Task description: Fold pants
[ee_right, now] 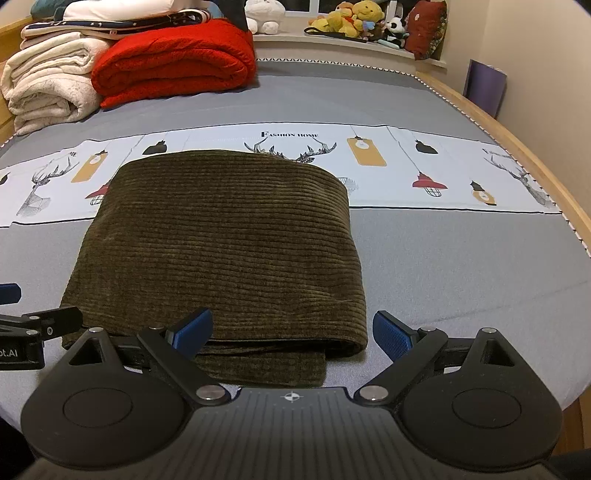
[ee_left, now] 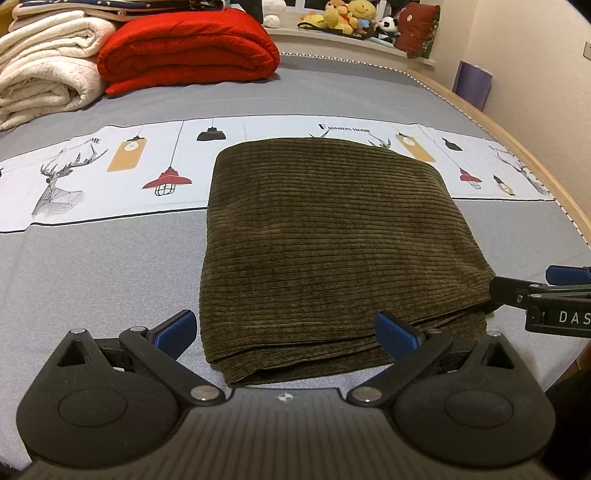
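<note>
Dark olive corduroy pants (ee_left: 325, 243) lie folded into a thick rectangle on the bed, seen also in the right wrist view as the pants (ee_right: 221, 240). My left gripper (ee_left: 284, 330) is open just above the near left edge of the fold, nothing between its blue pads. My right gripper (ee_right: 293, 332) is open over the near right corner, also holding nothing. A lower layer of fabric sticks out under the near edge. The right gripper's finger (ee_left: 524, 291) shows at the pants' right corner in the left wrist view.
The bed has a grey sheet (ee_left: 92, 266) with a white printed band. A folded red blanket (ee_left: 188, 48) and cream blankets (ee_left: 44, 70) sit at the far left. Plush toys (ee_right: 354, 22) line the sill. The wooden bed edge (ee_right: 546, 177) runs along the right.
</note>
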Demonstrator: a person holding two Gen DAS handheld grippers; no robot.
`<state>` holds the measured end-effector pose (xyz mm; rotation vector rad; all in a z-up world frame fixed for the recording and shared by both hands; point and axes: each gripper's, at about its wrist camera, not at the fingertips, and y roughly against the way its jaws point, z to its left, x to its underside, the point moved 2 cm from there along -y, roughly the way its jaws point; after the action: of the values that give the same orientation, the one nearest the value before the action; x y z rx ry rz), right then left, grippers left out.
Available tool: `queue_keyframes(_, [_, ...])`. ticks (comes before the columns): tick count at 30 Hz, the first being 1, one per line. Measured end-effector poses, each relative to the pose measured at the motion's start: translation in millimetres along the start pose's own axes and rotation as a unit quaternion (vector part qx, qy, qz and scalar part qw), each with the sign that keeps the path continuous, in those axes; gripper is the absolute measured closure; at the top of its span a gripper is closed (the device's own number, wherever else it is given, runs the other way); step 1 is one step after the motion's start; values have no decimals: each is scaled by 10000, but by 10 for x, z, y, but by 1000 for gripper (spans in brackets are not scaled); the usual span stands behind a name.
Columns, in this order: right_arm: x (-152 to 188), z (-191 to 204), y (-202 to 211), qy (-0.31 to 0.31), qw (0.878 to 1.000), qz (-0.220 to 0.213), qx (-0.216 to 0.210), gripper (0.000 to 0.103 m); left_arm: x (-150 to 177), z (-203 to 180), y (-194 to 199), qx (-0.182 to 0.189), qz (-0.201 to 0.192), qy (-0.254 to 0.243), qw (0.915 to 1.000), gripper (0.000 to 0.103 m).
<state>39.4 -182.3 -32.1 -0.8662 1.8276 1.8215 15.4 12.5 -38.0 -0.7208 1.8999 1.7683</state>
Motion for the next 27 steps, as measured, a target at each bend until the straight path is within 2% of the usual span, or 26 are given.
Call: queue_keyframes(27, [-9, 33, 5, 39, 10000, -22, -31, 9, 5, 1, 16, 46, -57, -53, 10000, 0])
